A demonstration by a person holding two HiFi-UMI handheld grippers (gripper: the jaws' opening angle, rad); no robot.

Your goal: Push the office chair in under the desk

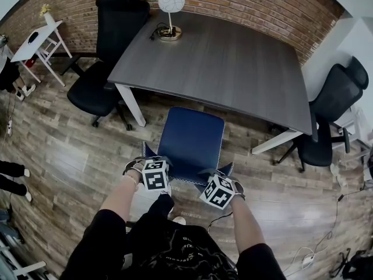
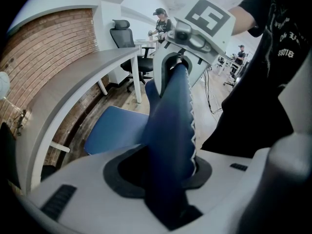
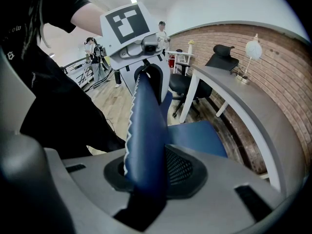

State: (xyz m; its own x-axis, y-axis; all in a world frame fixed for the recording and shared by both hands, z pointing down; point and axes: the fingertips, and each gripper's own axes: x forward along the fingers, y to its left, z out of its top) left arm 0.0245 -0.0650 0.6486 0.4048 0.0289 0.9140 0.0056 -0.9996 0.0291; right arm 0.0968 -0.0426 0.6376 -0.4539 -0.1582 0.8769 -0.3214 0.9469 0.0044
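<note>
A blue office chair stands in front of the grey desk [image 1: 233, 63], its seat [image 1: 191, 136] partly past the desk's front edge. Both grippers hold the top edge of its backrest. My left gripper [image 1: 152, 161] is shut on the left end and my right gripper [image 1: 219, 172] on the right end. In the left gripper view the blue backrest [image 2: 170, 126] runs up between the jaws of that gripper [image 2: 165, 179] toward the right gripper [image 2: 178, 65]. The right gripper view shows the backrest [image 3: 146, 130] clamped in its gripper [image 3: 146, 174], with the seat [image 3: 197, 135] and the desk [image 3: 243, 101] beyond.
A black office chair [image 1: 108, 51] stands at the desk's left corner and another [image 1: 332, 109] at its right. A lamp [image 1: 171, 10] sits on the desk's far edge. A white side table [image 1: 38, 39] is at far left. Cables [image 1: 326, 238] lie on the wooden floor at right.
</note>
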